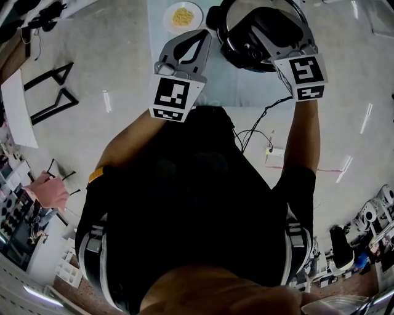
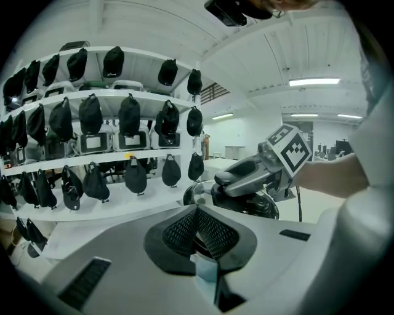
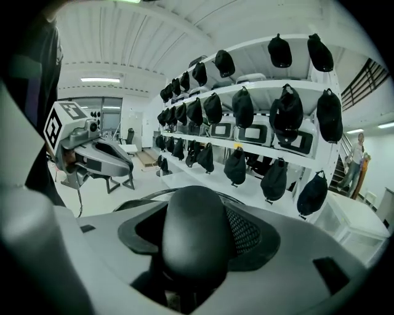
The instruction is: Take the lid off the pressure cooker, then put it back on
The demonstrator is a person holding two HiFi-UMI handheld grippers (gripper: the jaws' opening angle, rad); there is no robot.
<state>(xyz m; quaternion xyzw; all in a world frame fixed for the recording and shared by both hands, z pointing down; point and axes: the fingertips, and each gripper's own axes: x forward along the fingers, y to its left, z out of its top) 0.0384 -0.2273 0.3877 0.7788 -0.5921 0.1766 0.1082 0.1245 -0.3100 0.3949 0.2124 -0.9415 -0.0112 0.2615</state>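
The black pressure cooker (image 1: 233, 48) stands on the pale table (image 1: 221, 86) at the top of the head view. My right gripper (image 1: 266, 29) lies over its lid, shut on the lid's rounded black handle (image 3: 196, 224); the lid's rim (image 3: 144, 198) shows just behind. Whether the lid rests on the pot or is raised I cannot tell. My left gripper (image 1: 202, 35) hovers to the left of the cooker, apart from it, its jaws shut with nothing between them (image 2: 198, 212). From the left gripper view the cooker (image 2: 200, 194) shows beneath the right gripper (image 2: 243, 175).
A white plate of yellow food (image 1: 183, 16) sits on the table left of the cooker. A black cable (image 1: 255, 126) hangs off the table's near edge. Shelves of black caps (image 2: 92, 123) stand behind the table. Black frames (image 1: 52, 92) lie on the floor at left.
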